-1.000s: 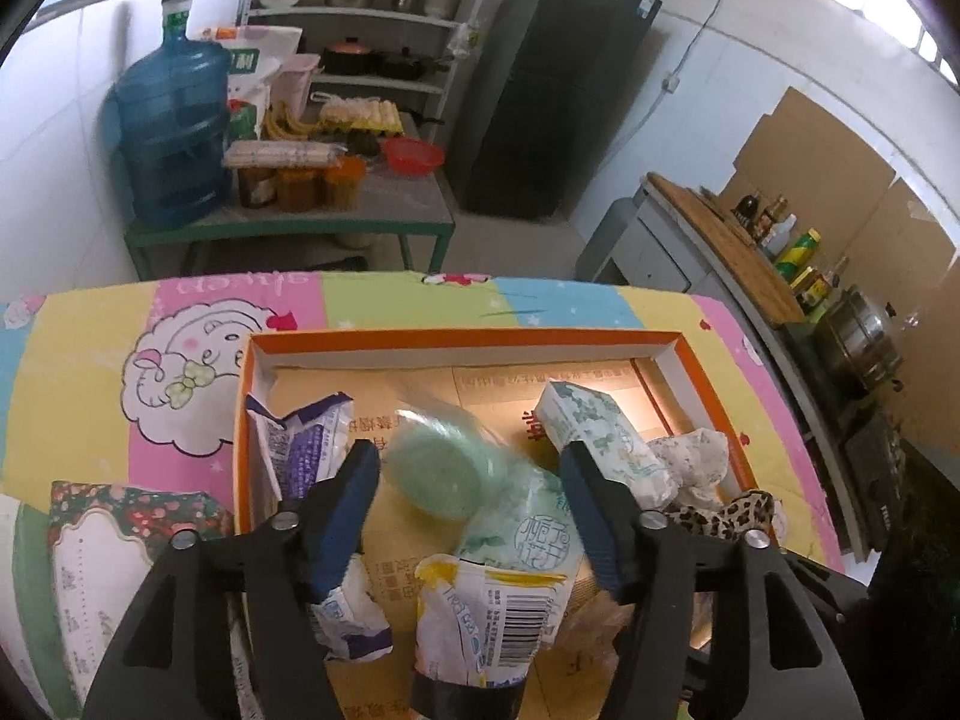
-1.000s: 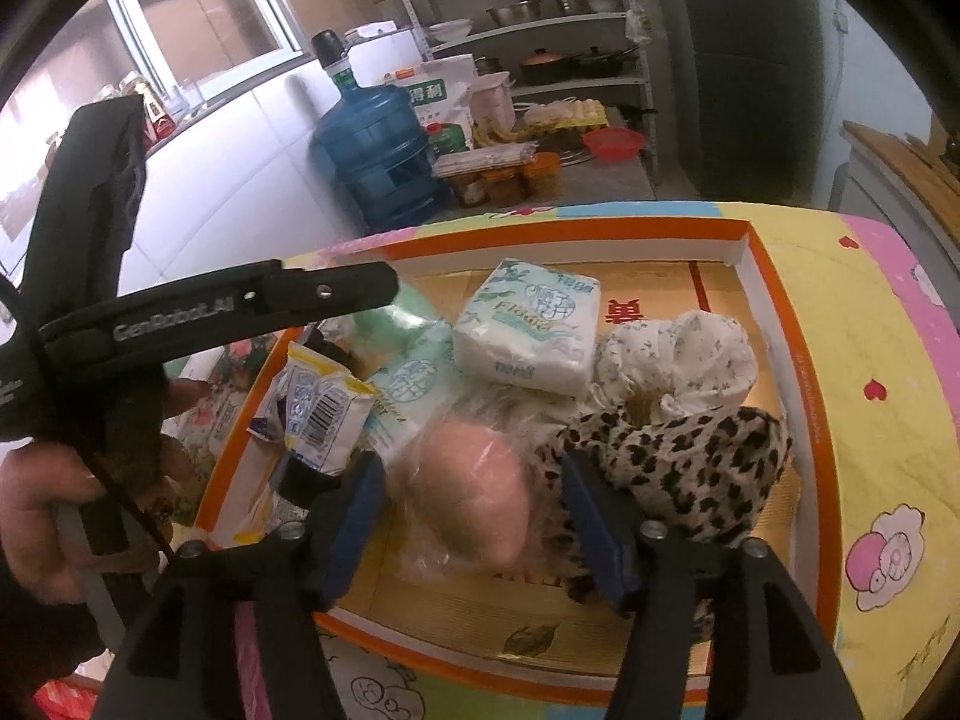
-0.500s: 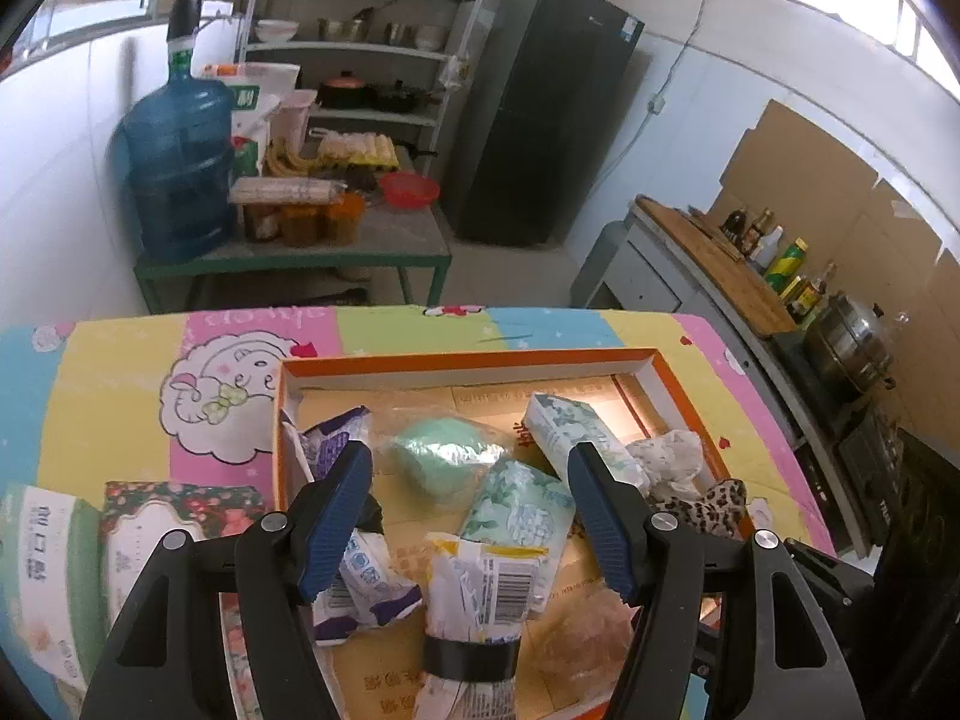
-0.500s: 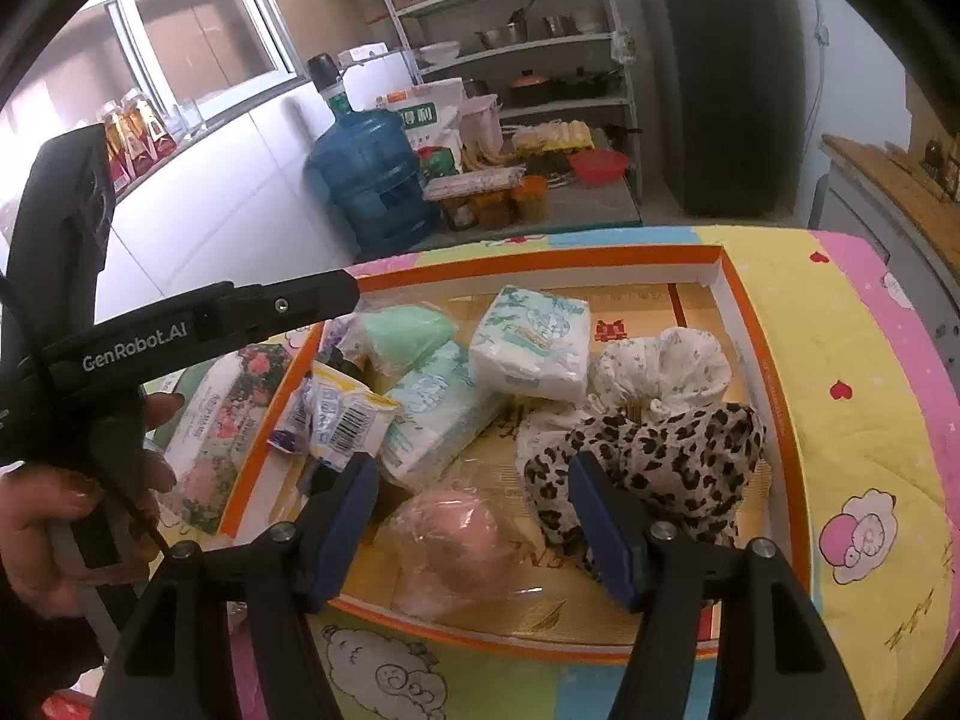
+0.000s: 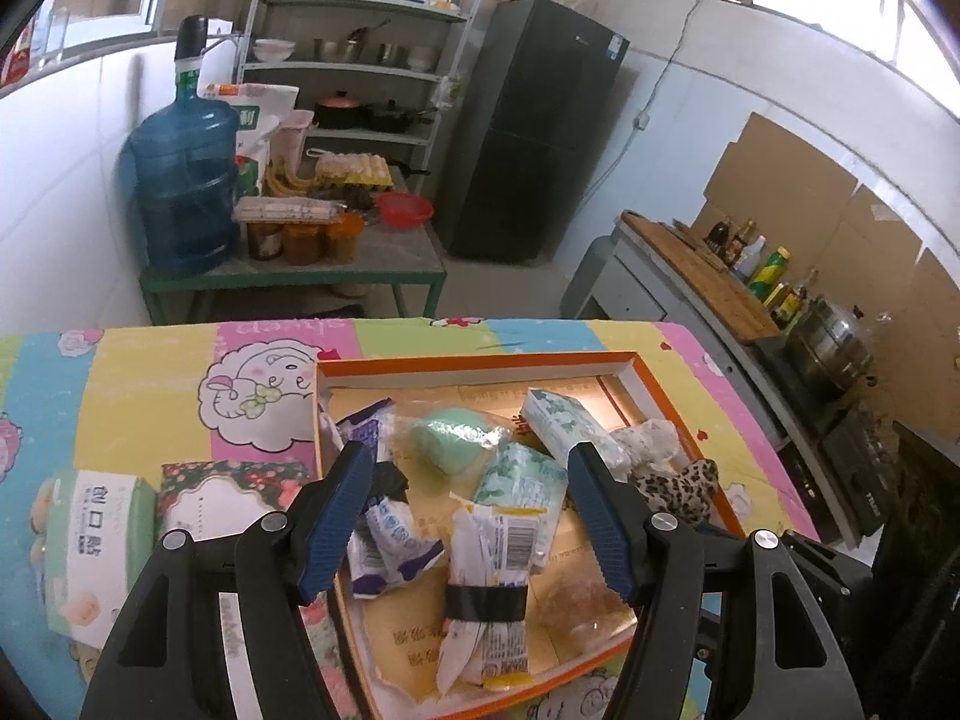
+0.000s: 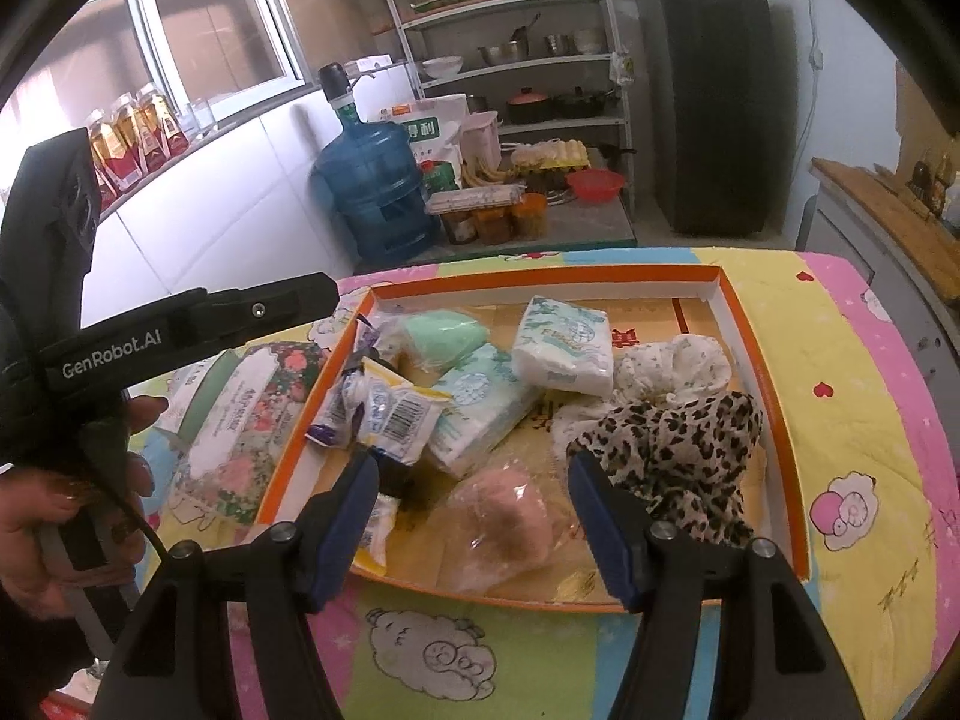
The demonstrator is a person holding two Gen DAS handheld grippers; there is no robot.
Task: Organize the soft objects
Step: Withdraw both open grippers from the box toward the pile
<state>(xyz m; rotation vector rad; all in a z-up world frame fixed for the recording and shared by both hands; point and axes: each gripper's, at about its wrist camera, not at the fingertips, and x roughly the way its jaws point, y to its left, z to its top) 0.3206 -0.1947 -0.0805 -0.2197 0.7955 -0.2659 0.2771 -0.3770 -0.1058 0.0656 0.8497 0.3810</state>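
Table covered by a pastel cartoon-print cloth [image 6: 798,324]. Directly on it: a shallow orange-rimmed cardboard tray [image 6: 774,360] full of soft packets, and just beside the tray's left edge a floral tissue pack [image 6: 240,420], then a green-and-white box [image 5: 90,540] further left.

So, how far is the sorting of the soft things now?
Mostly done, it seems: the orange box already holds tissue packs, a leopard cloth and a pink sponge. Nothing is in hand: the left gripper and the right gripper are both open and empty. Left: the flowered tissue pack and the green box beside the box.
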